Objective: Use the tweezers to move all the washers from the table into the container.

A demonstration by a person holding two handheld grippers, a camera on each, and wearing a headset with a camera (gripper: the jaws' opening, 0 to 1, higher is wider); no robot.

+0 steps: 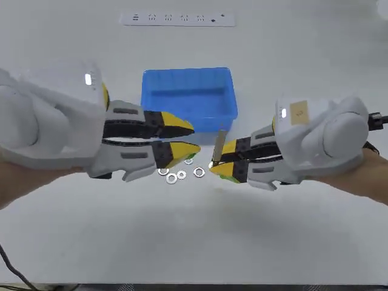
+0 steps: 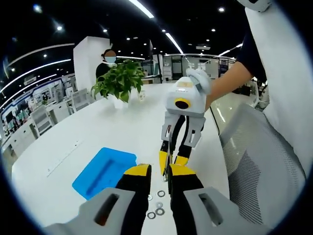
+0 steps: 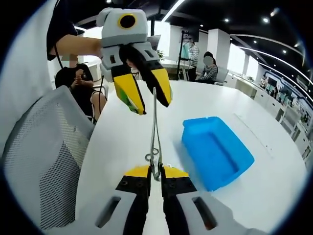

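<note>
The left gripper (image 1: 189, 138) has its yellow-tipped black jaws spread apart with nothing between them. Facing it, the right gripper (image 1: 217, 165) has its jaws pressed together on a pair of slim silver metal tweezers (image 1: 219, 144), gripped near one end. In the right gripper view the tweezers (image 3: 155, 127) run straight ahead from those closed jaws, and their far tip reaches up to the parted jaws of the left gripper (image 3: 149, 98). A handful of small flat silver metal washers (image 1: 199, 173) lies on the white table (image 1: 194, 242), just below the left gripper's jaw tips and just beside the right gripper's, in the gap between the two. In the left gripper view the washers (image 2: 161, 194) lie immediately ahead of its own jaws. The shallow blue rectangular plastic container (image 1: 188, 97) sits just beyond both grippers, near the tweezers' tip. A white power strip (image 1: 177, 19) lies well beyond the container.
</note>
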